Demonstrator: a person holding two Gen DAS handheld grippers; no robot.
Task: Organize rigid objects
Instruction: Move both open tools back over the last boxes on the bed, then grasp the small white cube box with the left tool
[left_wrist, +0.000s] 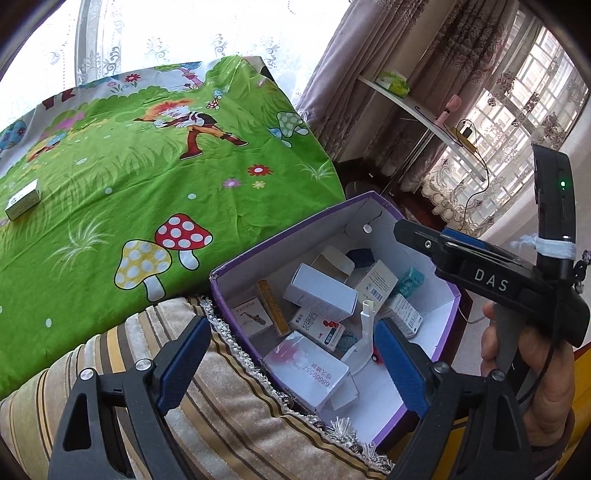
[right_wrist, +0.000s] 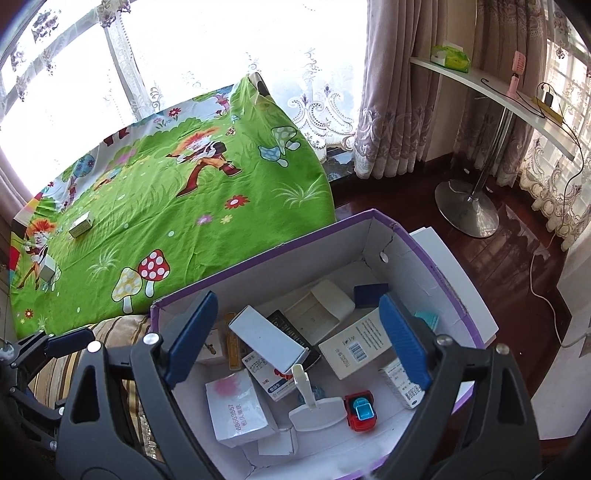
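**Q:** so where's all the stuff sitting right now?

**A:** Nearly everything's in the purple-edged cardboard box (right_wrist: 258, 266). It's packed with small cartons: a long white carton (right_wrist: 267, 343) lying tilted across the others, a white box with pink print (right_wrist: 238, 410) near the front, one with a barcode (right_wrist: 356, 349) toward the right. There's also a little red toy car (right_wrist: 361, 410) on the box floor, just beside a white plastic piece (right_wrist: 314, 402) with an upright stem.

**Q:** and your grippers?

**A:** My right gripper (right_wrist: 297, 339) hangs above the box with its blue pads (right_wrist: 192, 332) spread wide, nothing between them. My left gripper (left_wrist: 291, 365) is released too, one finger over the striped cushion (left_wrist: 229, 406) and the other over the box's interior.

**Q:** anything left outside?

**A:** Yep. A small whitish box (right_wrist: 81, 226) lies on the green cartoon sheet (right_wrist: 155, 206), well apart from the big box, and another white box (right_wrist: 48, 271) sits closer to the sheet's left edge.
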